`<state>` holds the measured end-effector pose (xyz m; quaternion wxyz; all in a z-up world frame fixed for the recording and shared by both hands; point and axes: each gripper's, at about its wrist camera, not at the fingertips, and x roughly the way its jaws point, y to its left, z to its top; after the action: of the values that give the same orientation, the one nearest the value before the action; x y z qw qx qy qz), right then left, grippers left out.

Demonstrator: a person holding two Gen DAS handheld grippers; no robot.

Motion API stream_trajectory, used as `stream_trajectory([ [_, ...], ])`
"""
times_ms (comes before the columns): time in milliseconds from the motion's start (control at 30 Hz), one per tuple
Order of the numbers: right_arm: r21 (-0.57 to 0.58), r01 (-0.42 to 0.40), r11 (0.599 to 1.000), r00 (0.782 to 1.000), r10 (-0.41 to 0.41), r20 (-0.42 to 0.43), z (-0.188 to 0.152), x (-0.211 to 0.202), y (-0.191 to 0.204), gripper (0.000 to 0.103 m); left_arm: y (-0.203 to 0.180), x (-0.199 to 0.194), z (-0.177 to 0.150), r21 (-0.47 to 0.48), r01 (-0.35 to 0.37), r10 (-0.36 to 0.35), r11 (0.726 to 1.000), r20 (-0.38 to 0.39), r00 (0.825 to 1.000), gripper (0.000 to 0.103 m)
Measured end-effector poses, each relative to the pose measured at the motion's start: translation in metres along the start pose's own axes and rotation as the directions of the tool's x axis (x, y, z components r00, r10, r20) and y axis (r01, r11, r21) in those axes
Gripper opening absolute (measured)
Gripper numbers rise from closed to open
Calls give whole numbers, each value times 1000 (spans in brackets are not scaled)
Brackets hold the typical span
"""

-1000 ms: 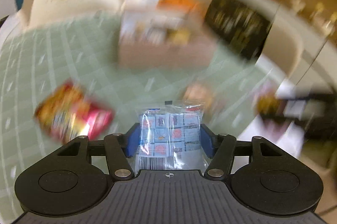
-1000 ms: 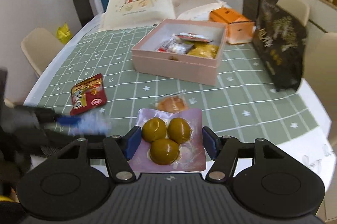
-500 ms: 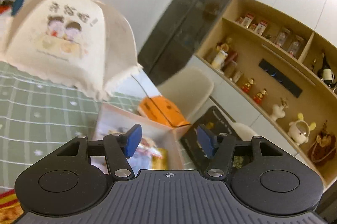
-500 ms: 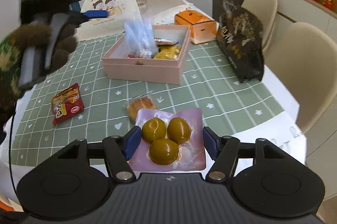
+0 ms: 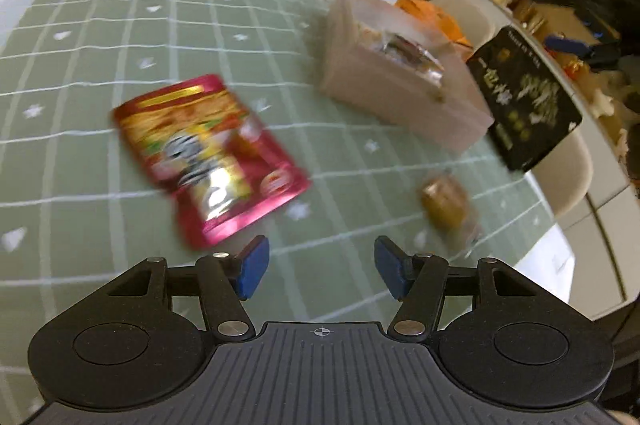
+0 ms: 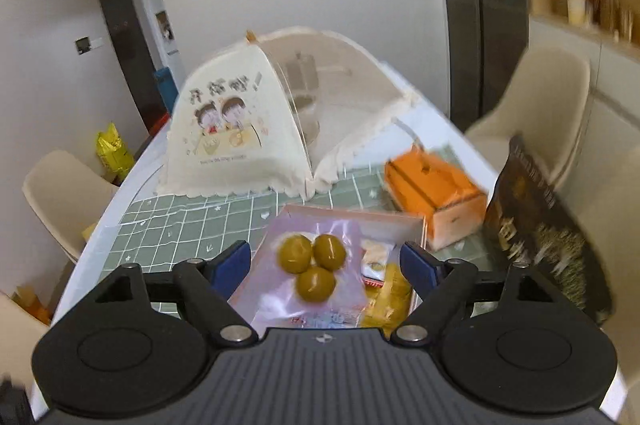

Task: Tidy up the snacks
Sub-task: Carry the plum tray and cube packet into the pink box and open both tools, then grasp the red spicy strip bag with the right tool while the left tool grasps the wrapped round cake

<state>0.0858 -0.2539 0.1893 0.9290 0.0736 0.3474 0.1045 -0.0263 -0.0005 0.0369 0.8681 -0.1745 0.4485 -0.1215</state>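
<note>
My left gripper is open and empty, low over the green checked tablecloth. A red snack packet lies just ahead to its left and a small wrapped brown cake ahead to its right. The pink box with several snacks stands further back. My right gripper is over the pink box. The pink pouch of three green plums lies between its fingers, which stand wide; the pouch seems to rest in the box.
A cream mesh food cover stands at the table's far end. An orange carton and a tall black bag stand right of the box. Cream chairs surround the table. The right gripper also shows in the left wrist view.
My left gripper let go of the clear blue-print packet over the box and came back low over the table. My right gripper carried the plum pouch to the box and opened wider.
</note>
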Motion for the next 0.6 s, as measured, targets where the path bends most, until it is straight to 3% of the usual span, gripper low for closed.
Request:
stream_trajectory([
  [133,76,-41,996,992,50,-119,-47,21,-11,82,18,-13,-7,-17,-31,31,999,-9,999,62],
  [233,62,-44,997,970,57,-237,-100,40,-6,81,27,-18,-10,-43,-15,15,999,-10,1000,58],
  [267,51,-40,998,962,52,-270,-116,46,-4,74,27,-20,-10,-44,-12,12,999,-10,1000,58],
  [300,39,-35,999,955,45,-293,-130,52,0,58,26,-20,-10,-40,-10,10,999,-13,1000,58],
  [333,23,-33,999,946,38,-321,-144,58,6,52,25,-20,-9,-30,-9,8,999,-15,1000,58],
  [433,-39,-14,999,951,2,-310,-167,58,30,48,19,-20,-7,2,5,-5,1000,-27,1000,58],
  [500,-23,-77,997,945,65,-321,-174,53,46,40,16,-21,-6,13,20,-19,1000,-26,999,58],
  [600,-16,-187,982,914,168,-368,-187,48,78,40,17,-24,-9,15,28,-28,999,-29,999,58],
])
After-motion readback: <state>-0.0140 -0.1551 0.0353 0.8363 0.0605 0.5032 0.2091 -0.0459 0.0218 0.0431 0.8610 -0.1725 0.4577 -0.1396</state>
